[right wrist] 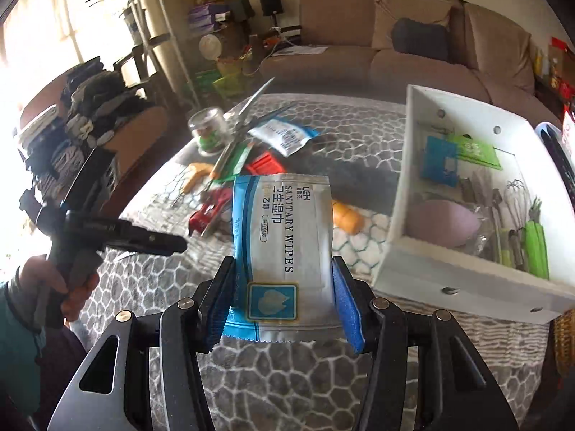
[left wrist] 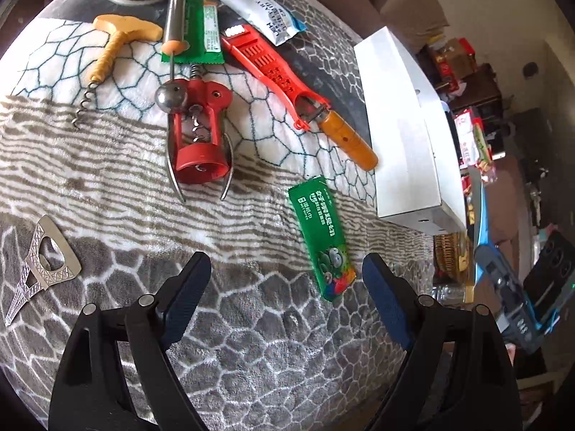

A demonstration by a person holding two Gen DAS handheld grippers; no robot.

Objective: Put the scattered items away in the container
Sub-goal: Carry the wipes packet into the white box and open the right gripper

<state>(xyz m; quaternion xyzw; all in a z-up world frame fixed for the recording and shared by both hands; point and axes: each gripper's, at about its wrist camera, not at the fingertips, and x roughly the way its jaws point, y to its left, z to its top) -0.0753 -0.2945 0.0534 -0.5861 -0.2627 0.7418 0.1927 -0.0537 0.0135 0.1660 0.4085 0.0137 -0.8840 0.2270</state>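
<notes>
My right gripper (right wrist: pixel 284 298) is shut on a silver and blue sanitary wipes packet (right wrist: pixel 284 237) and holds it above the table, left of the white box (right wrist: pixel 406 262). My left gripper (left wrist: pixel 287 280) is open and empty, low over the blanket, with a green wipes packet (left wrist: pixel 321 237) just ahead between its fingers and nearer the right one. Scattered on the table are a red winged corkscrew (left wrist: pixel 197 136), a yellow-handled corkscrew (left wrist: pixel 111 57), a red peeler with a wooden handle (left wrist: pixel 287 82), an Eiffel Tower bottle opener (left wrist: pixel 43 262) and another wipes packet (left wrist: pixel 258 7).
The white box (left wrist: pixel 406 129) stands at the table's right side and holds several utensils, a whisk and packets. A glass jar (right wrist: pixel 210 131) and scissors (right wrist: pixel 248 111) lie at the far end. A sofa (right wrist: pixel 413 43) stands behind the table. The left gripper's body (right wrist: pixel 104 230) shows at left.
</notes>
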